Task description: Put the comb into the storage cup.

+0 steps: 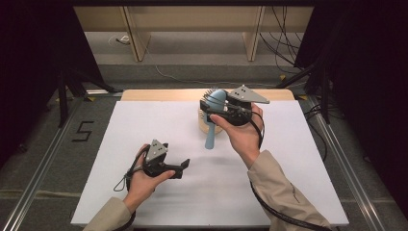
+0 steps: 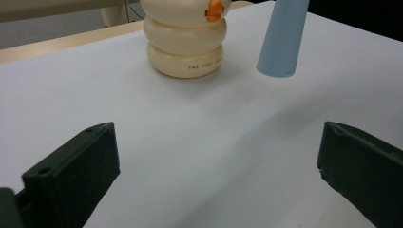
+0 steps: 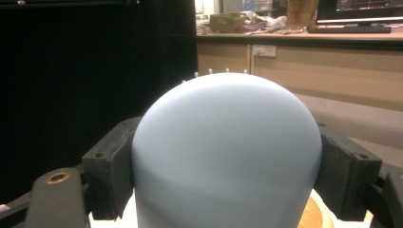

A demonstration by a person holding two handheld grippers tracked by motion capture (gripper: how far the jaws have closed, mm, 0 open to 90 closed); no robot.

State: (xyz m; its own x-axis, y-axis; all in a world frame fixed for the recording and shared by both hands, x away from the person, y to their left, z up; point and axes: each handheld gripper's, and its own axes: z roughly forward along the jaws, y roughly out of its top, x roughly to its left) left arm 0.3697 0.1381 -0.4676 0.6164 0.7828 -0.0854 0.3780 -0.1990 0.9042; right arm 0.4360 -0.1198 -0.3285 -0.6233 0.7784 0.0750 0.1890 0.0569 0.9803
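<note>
So the blue hairbrush (image 1: 213, 115) was hanging up off the white table (image 1: 144, 130), clamped by its head in the right gripper (image 1: 230, 107). In the right gripper view the rounded back of the brush head (image 3: 225, 156) sat wedged between the two black jaws, both pressing on its sides, with little bristle tips poking up behind it. The handle (image 2: 282, 38) pointed pretty much straight down, so the long axis was close to upright, and its free end hovered just above the table without touching it, far as I could tell.

Right beside the handle, on its far side, stood the cream ringed holder (image 2: 185, 45) with a small orange bit on it. Looked like that's where the brush belonged, handle first, but that's my guess.

The left gripper (image 1: 168, 166) was well apart, nearer the person, jaws spread wide with nothing between them, pointing roughly toward holder and handle. Seen from it, the handle was ahead and to the right, the holder ahead and left. The right hand was clearly the one closer to the holder.
</note>
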